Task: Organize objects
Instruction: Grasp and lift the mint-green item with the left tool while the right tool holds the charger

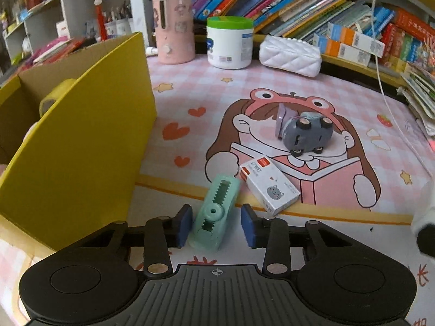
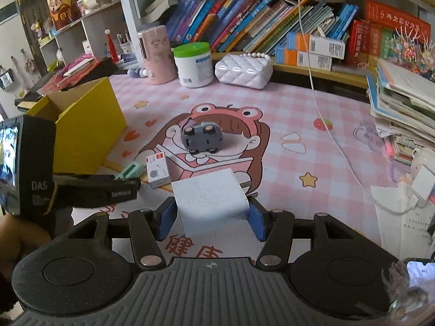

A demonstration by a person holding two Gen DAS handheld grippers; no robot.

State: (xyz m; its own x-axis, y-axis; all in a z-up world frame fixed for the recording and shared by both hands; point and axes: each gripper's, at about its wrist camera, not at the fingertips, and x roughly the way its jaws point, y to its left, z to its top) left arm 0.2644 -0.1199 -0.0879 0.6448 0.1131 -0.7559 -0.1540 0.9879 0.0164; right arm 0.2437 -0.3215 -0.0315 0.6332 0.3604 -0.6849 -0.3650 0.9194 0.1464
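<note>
The mint-green clip [image 1: 214, 212] lies on the desk [image 1: 272, 87] between the pads of the left gripper [image 1: 214, 224], which stands narrow but not quite pressing; it could pivot or squirt out if pinched off-centre. The right gripper [image 2: 209, 217] clamps a white block [image 2: 210, 199], held clear of the yellow box [image 2: 87, 125].

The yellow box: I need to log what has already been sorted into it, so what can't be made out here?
- Yellow box contents, left wrist view: its near wall hides the inside; only a yellow tape roll peeks out.
- Same box, right wrist view: the wall hides the inside.
- Purple item behind the toy car: mostly covered.
- Mint clip in the left gripper: whether the right pad touches it is unclear.
</note>
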